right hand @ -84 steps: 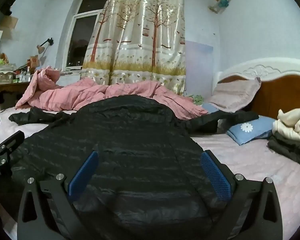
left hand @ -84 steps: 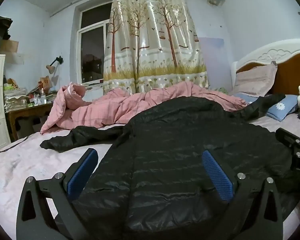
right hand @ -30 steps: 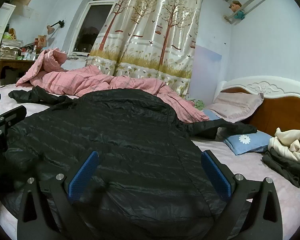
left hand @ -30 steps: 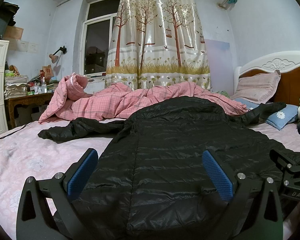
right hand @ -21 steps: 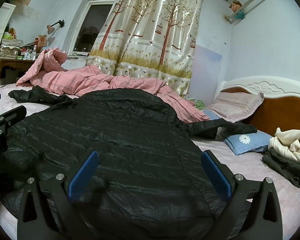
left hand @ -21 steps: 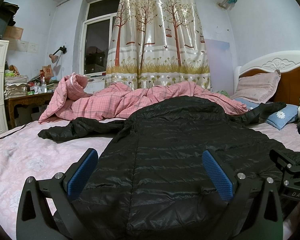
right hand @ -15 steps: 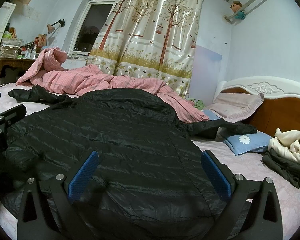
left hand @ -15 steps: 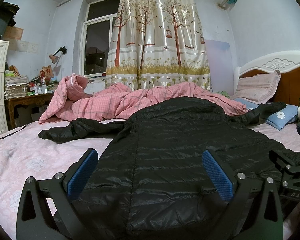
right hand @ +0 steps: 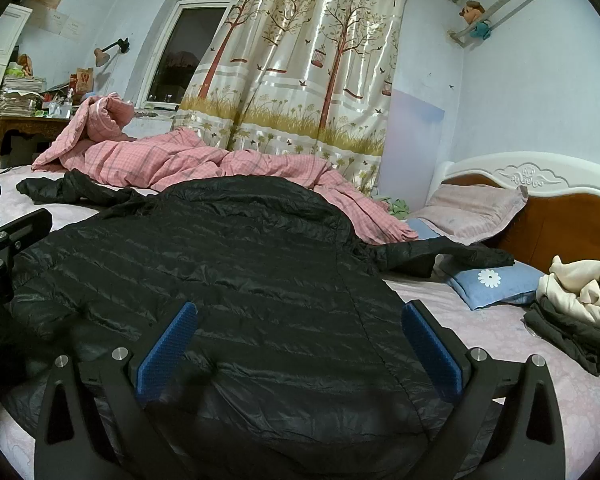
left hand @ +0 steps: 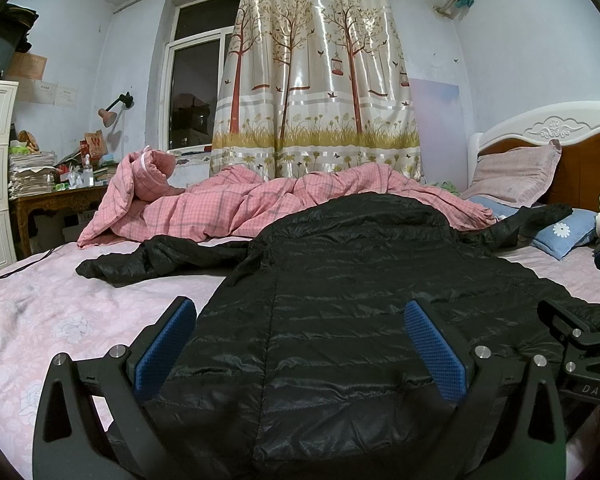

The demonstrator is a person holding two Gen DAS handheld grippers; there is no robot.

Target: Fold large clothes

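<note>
A black quilted puffer jacket [left hand: 340, 280] lies spread flat on the bed, hem toward me, both sleeves stretched out sideways. My left gripper [left hand: 300, 340] hovers open over the hem's left part, its blue pads wide apart with nothing between them. The same jacket [right hand: 228, 272] fills the right wrist view, where my right gripper [right hand: 298, 340] hangs open over the hem's right part. Each gripper shows at the edge of the other's view. The left sleeve [left hand: 156, 258] points left and the right sleeve [right hand: 444, 254] reaches toward the pillows.
A rumpled pink checked quilt [left hand: 236, 208] lies behind the jacket. Pillows [right hand: 472, 212] and a blue flowered cushion [right hand: 496, 282] sit by the headboard, with folded clothes [right hand: 576, 300] at the right. A cluttered desk [left hand: 56, 196] stands at the left. Bare pink sheet [left hand: 60, 320] lies left.
Since 2.8 s ago both grippers have shifted slightly and levelled over the hem. Over the last second almost nothing has moved, and both stay open.
</note>
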